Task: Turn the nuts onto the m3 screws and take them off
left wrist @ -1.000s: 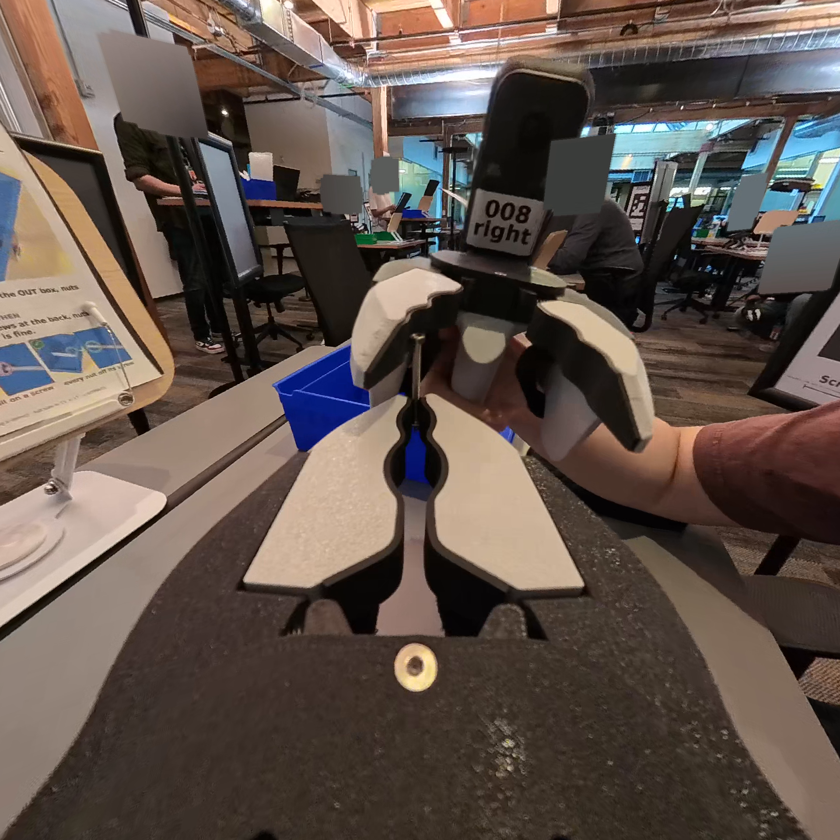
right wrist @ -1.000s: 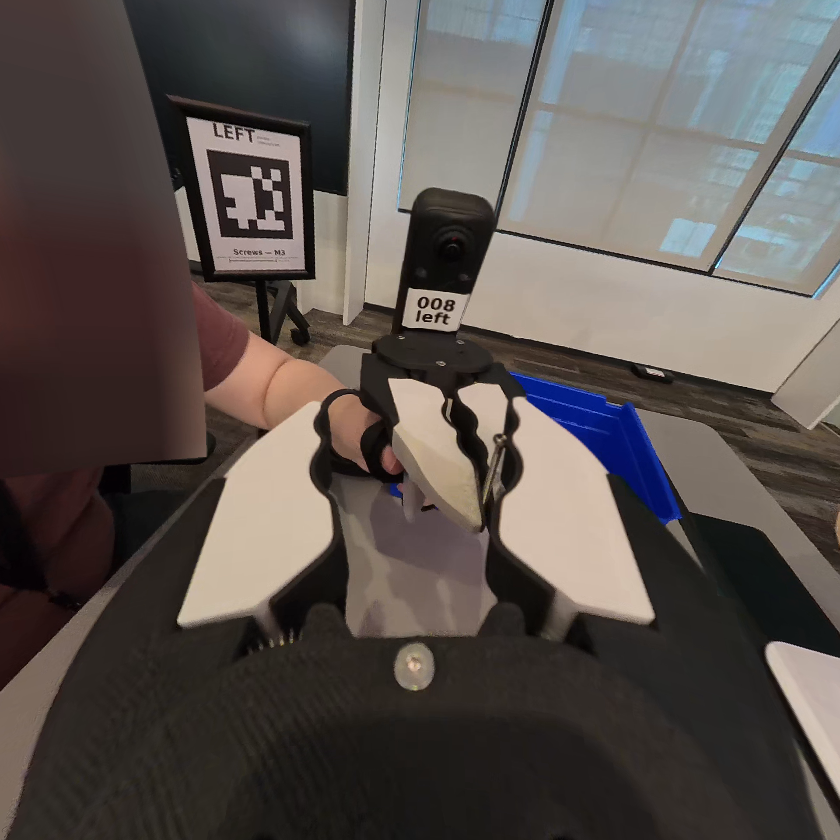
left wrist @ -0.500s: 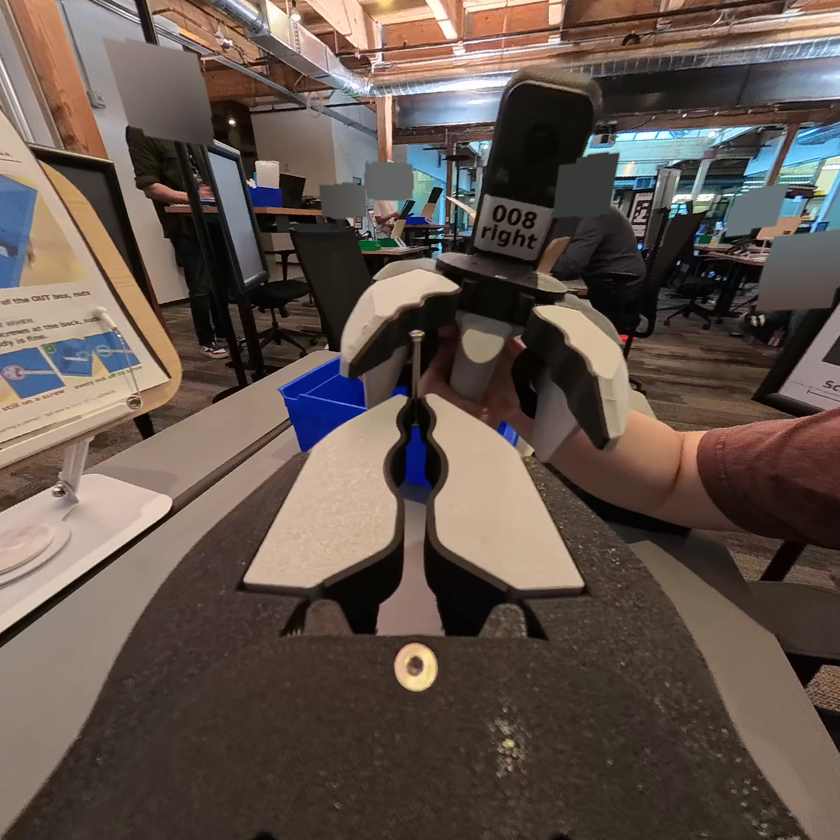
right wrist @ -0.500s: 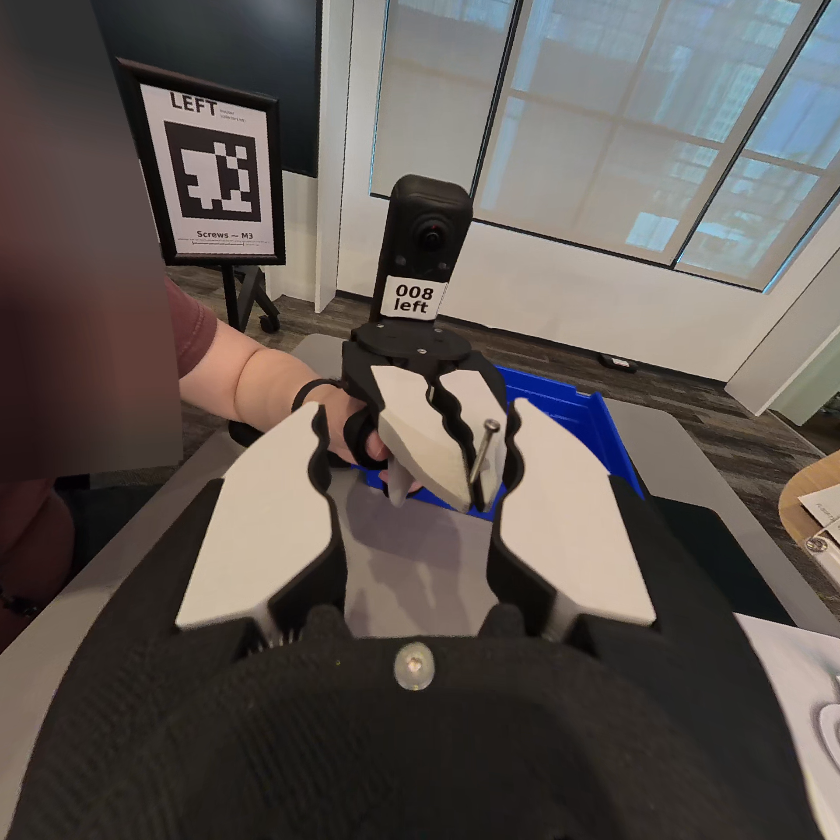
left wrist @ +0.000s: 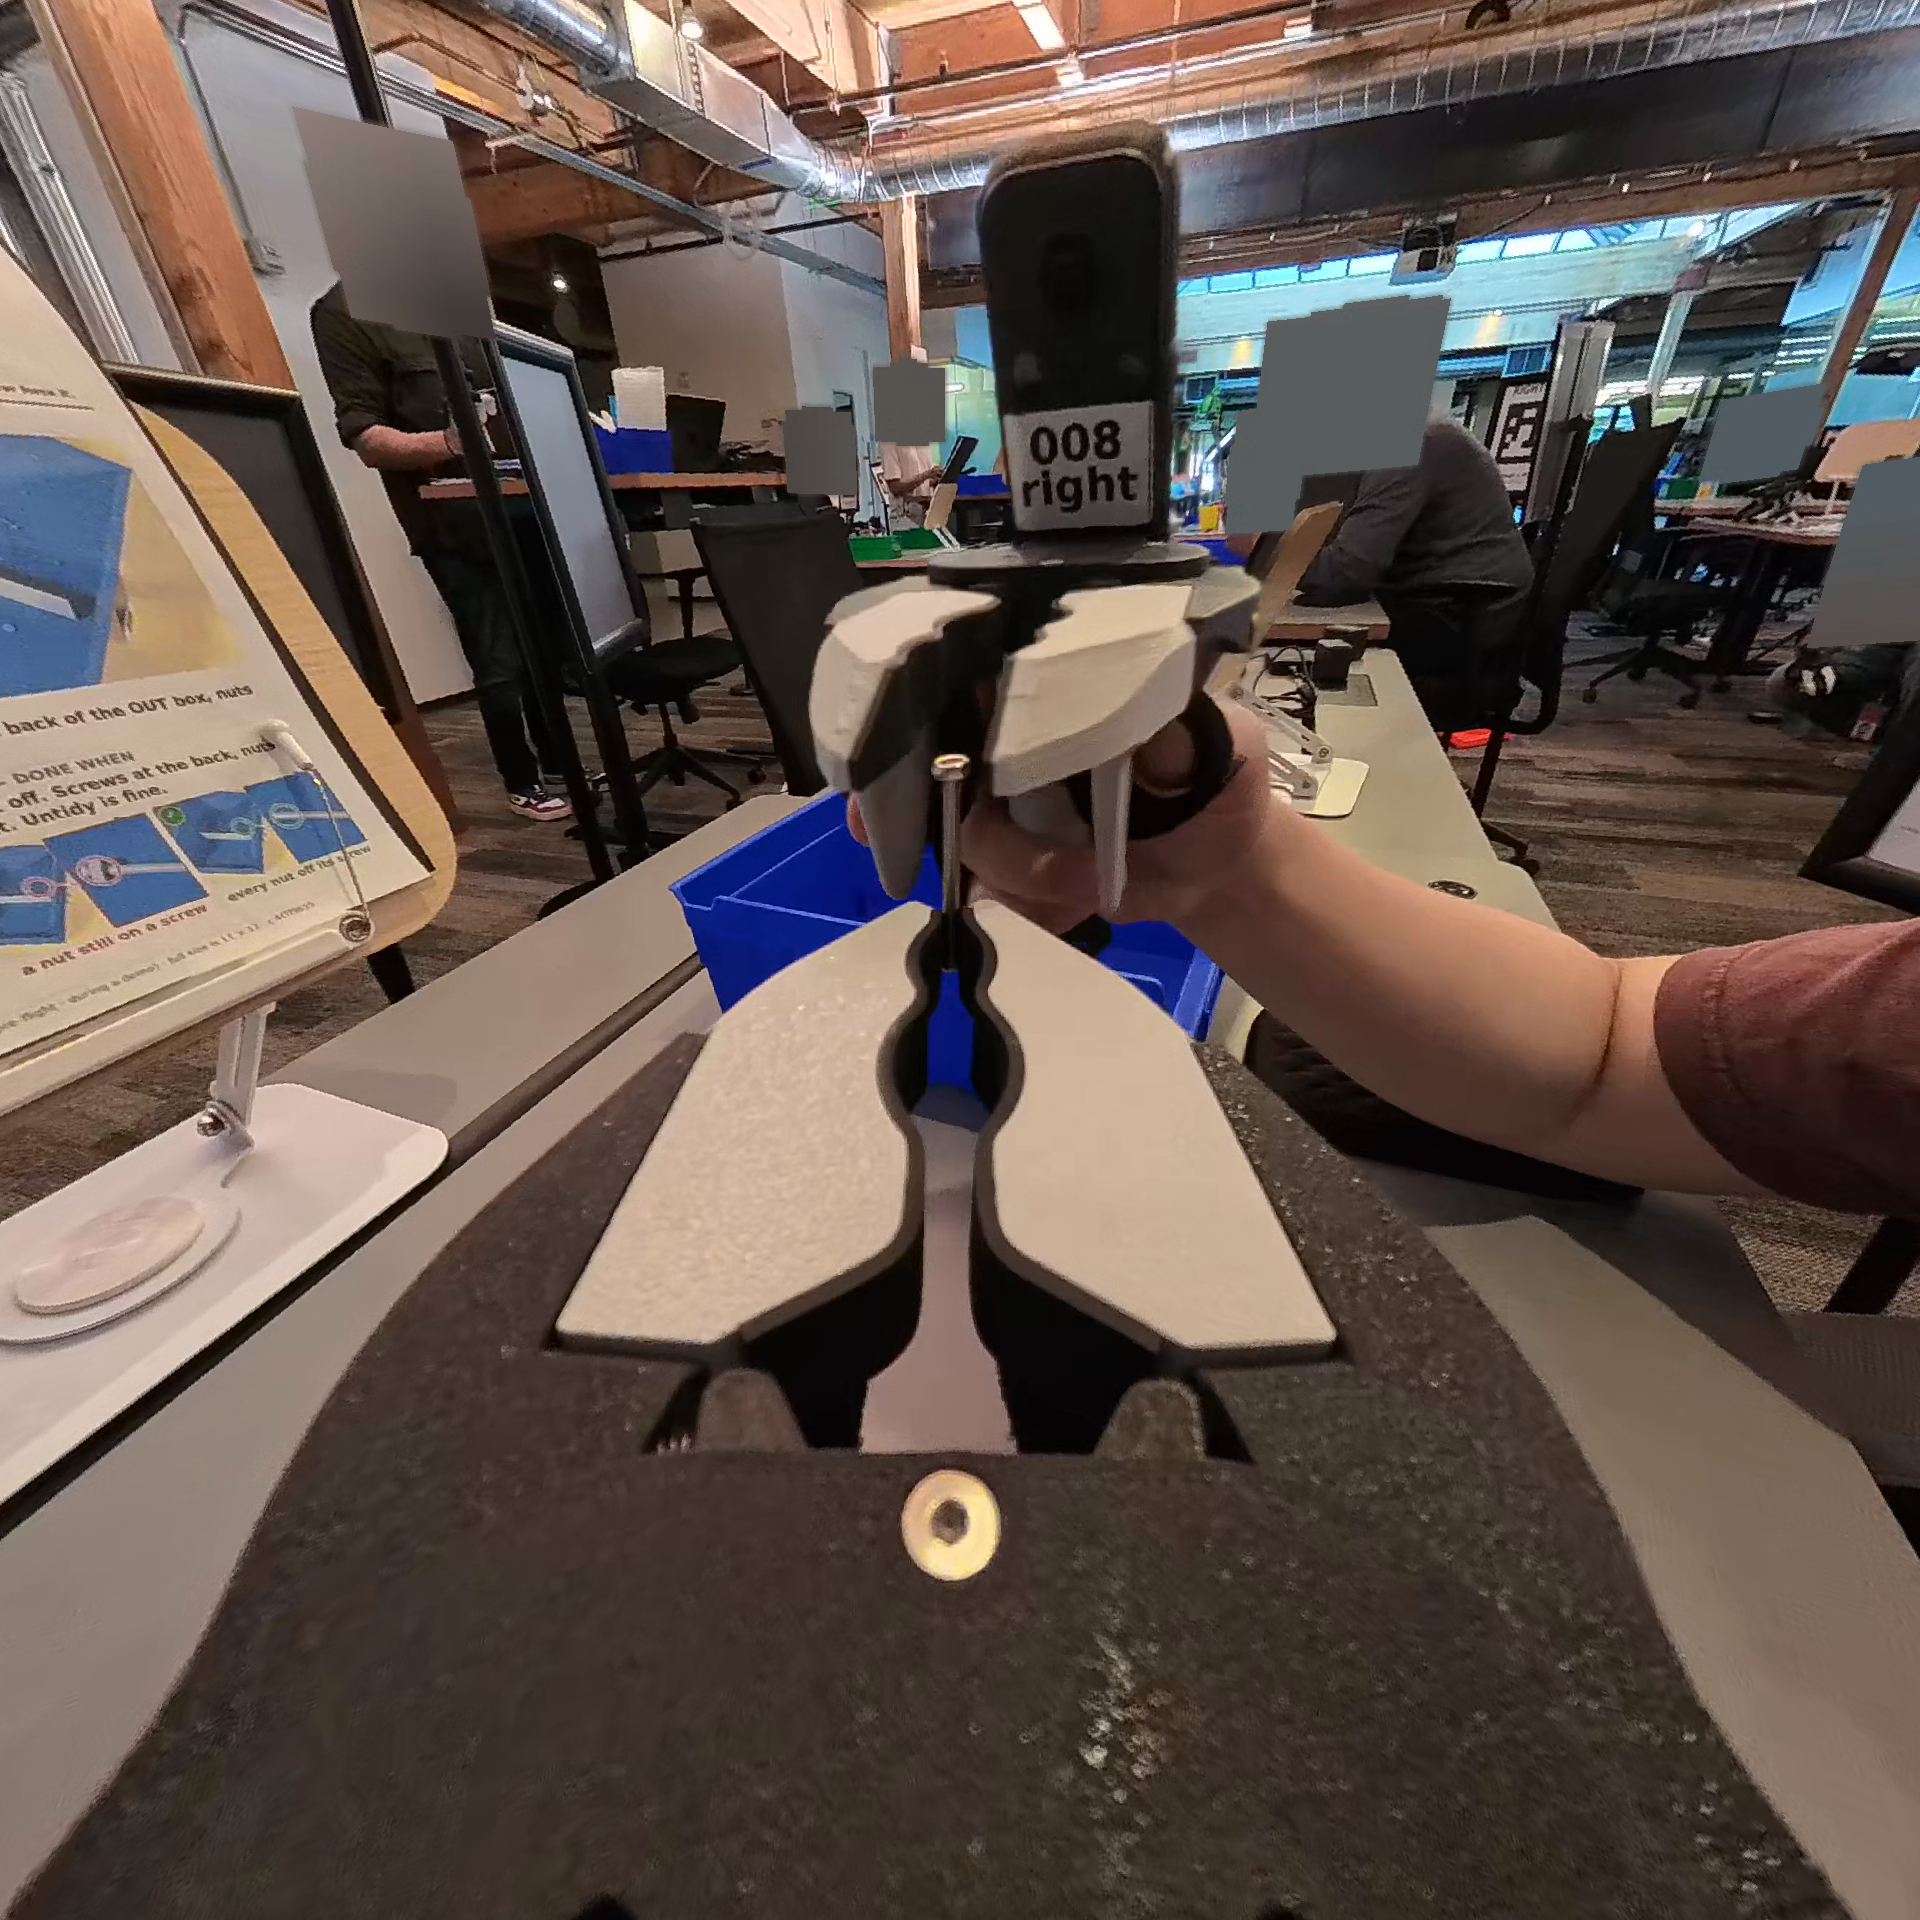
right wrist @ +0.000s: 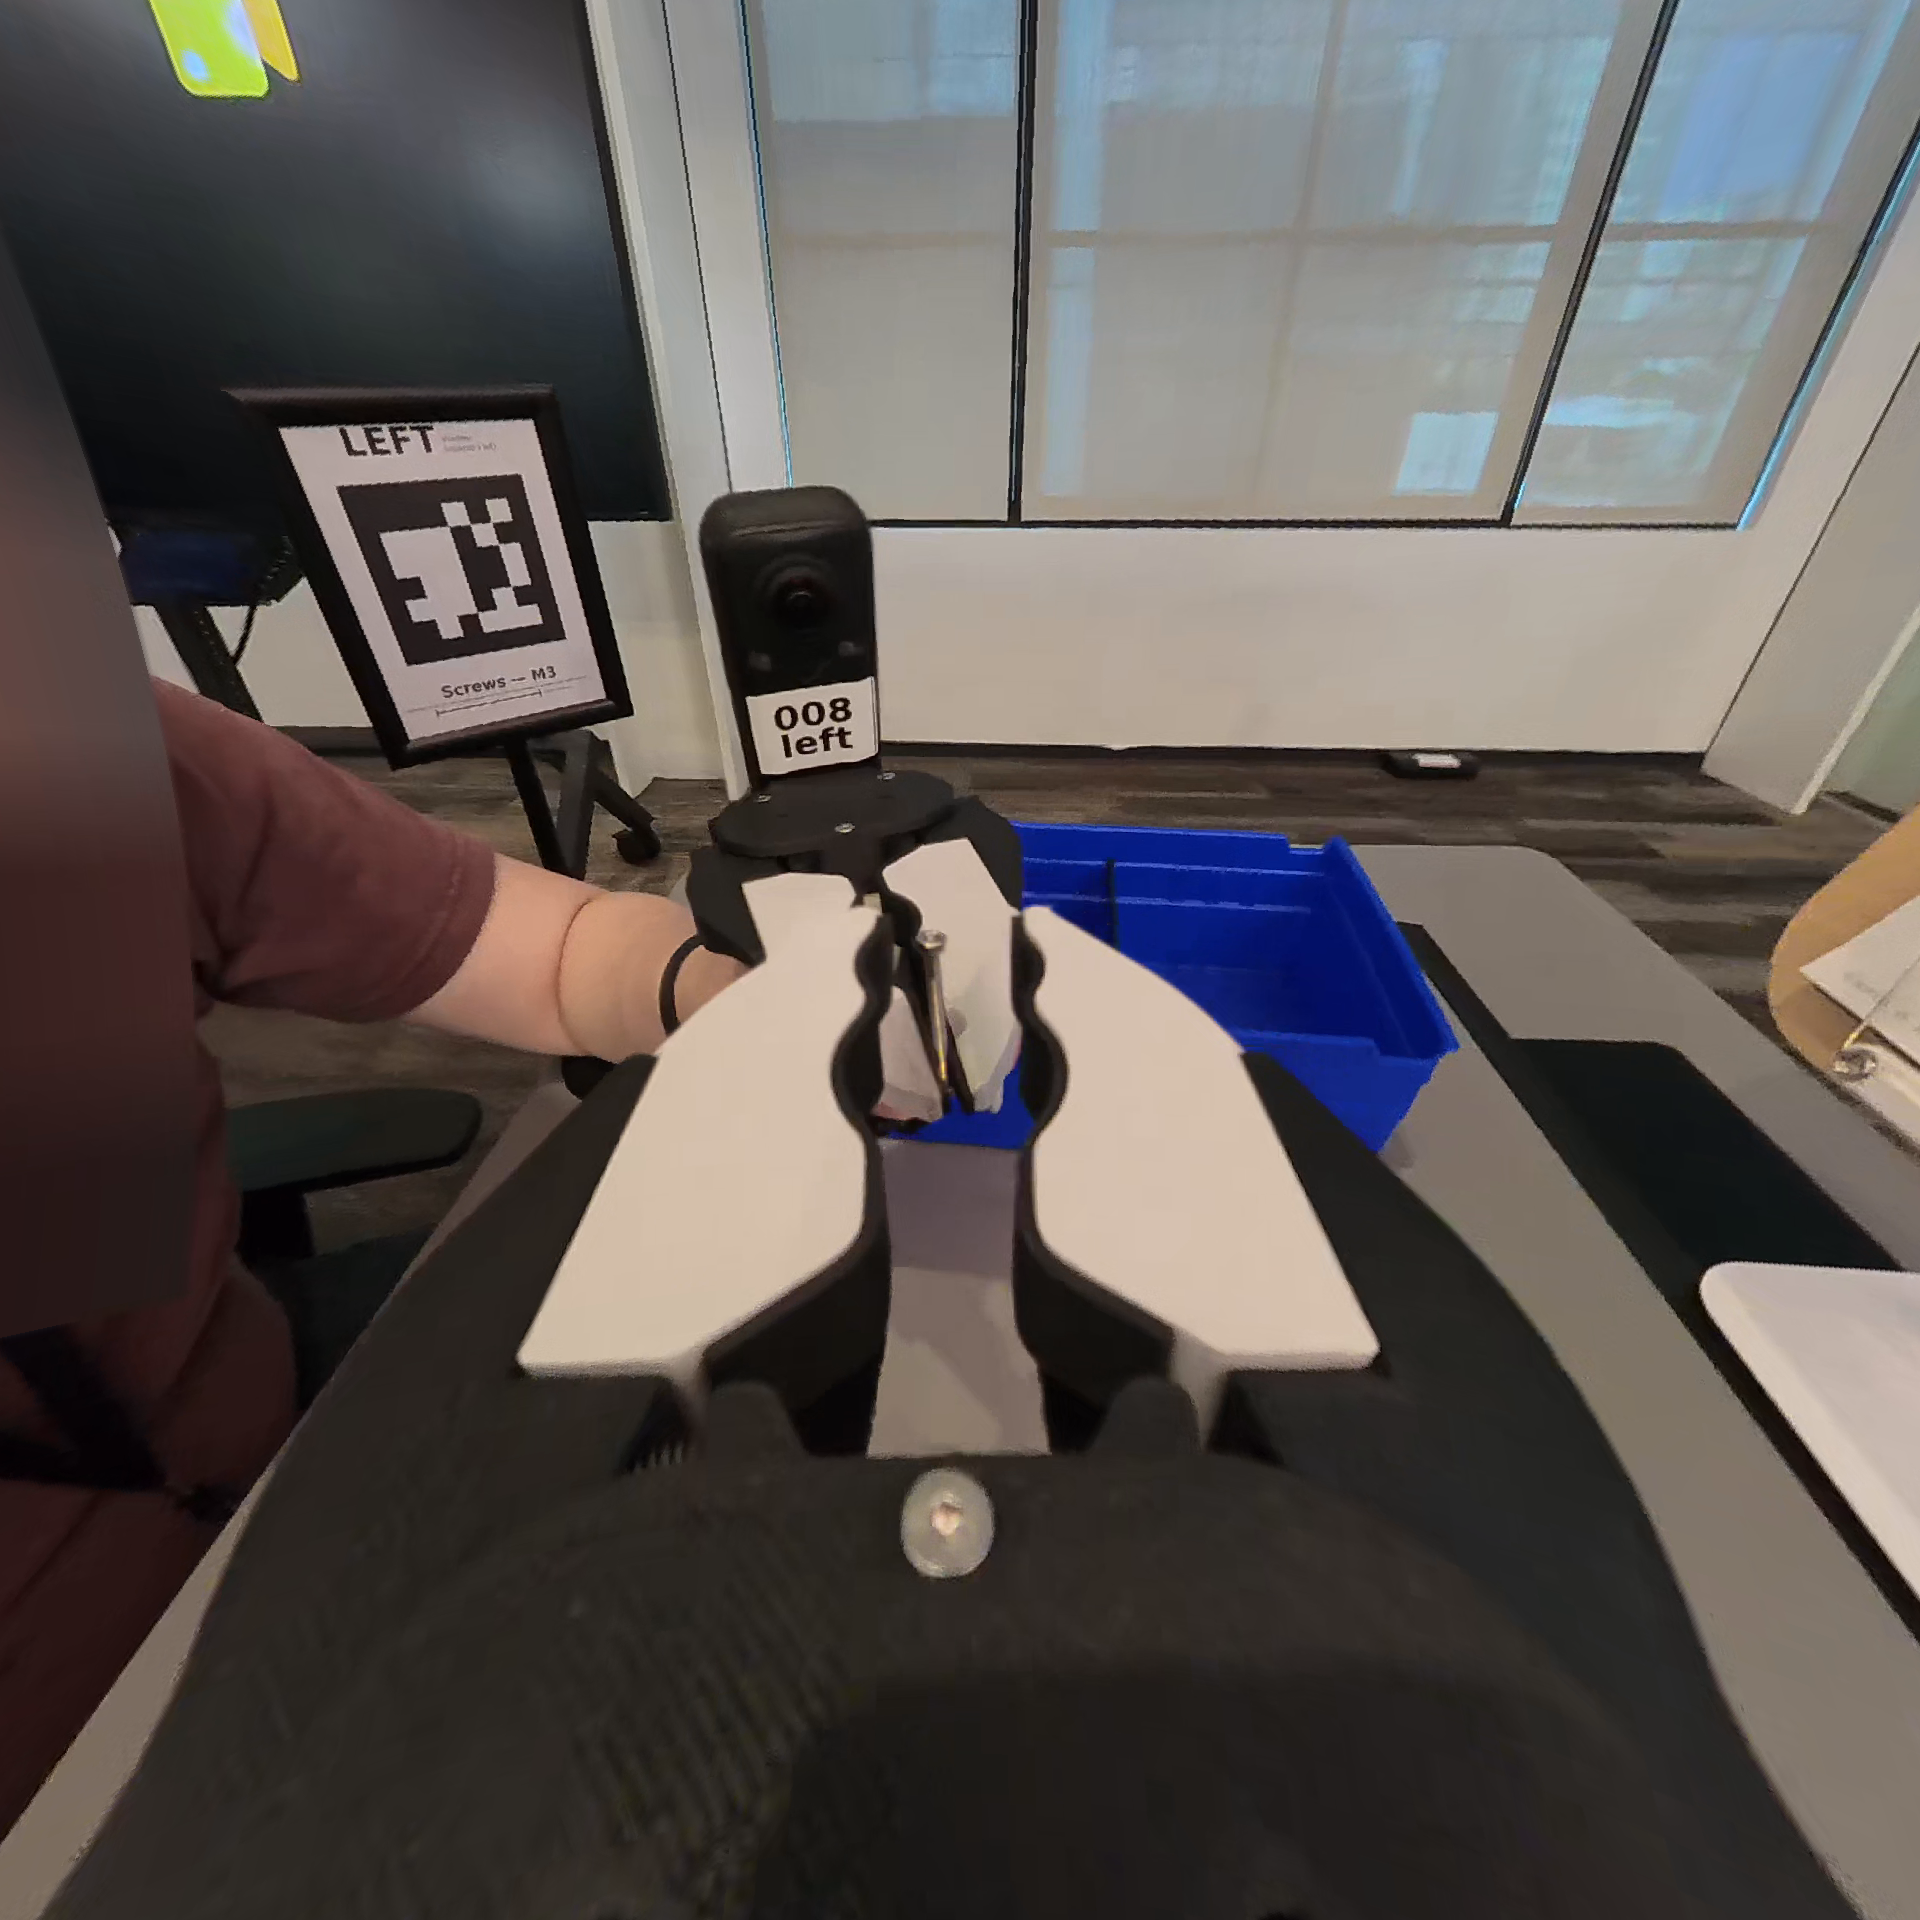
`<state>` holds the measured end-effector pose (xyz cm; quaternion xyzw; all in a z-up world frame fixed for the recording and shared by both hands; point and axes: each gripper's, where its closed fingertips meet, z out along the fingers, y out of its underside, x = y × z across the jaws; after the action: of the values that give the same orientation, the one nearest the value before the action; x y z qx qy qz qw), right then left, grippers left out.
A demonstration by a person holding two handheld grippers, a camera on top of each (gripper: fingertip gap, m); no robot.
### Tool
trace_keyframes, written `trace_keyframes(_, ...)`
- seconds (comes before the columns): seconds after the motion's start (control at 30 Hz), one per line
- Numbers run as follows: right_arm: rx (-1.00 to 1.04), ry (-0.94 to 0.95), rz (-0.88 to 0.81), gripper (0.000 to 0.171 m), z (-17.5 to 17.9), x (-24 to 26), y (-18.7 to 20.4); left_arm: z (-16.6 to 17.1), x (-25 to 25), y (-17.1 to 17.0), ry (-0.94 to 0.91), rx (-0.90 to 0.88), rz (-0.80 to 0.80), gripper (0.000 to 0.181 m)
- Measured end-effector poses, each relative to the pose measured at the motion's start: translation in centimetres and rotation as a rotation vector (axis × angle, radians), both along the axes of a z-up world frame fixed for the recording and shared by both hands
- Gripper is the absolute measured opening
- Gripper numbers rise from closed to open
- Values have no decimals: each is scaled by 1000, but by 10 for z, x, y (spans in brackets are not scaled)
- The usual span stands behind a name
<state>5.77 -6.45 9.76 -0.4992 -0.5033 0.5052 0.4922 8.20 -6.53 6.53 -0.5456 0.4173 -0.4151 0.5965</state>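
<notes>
The left gripper point(left wrist: 948, 930) is clamping the lower end of a long thin screw point(left wrist: 950, 842) between its fingertips, and the screw is standing nearly upright with its head on top. The right gripper point(right wrist: 945, 1029) is facing it from just beyond, its fingers point(right wrist: 1132, 1122) standing apart with a gap between them; the screw is showing through that gap in the right wrist view, and nothing is gripped there. No nut can be made out on the shaft. A hand point(left wrist: 1122, 862) is gripping the right gripper's handle. Behind both tools a blue bin point(right wrist: 1247, 966) is sitting on the grey table point(right wrist: 1507, 894), and an instruction card on a white stand point(left wrist: 177, 790) is standing to the left.
</notes>
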Motion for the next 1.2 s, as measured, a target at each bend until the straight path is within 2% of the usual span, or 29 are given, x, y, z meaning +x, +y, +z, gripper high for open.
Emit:
trace_keyframes(0.2,-50,1,42,9,-1,3,-1,-1,-1,1,3,-5,6,2)
trace_keyframes(0.6,-18,-27,65,9,-6,1,-6,-3,2,-1,14,-11,-7,2)
trace_keyframes(0.93,54,21,60,30,0,1,-9,-3,4,-3,5,-20,-23,2)
trace_keyframes(1.13,89,36,90,54,-3,-11,-20,-2,8,-11,-8,-12,-66,2)
trace_keyframes(1.2,108,18,102,57,-6,-15,-24,-1,8,-10,-8,-12,-61,2)
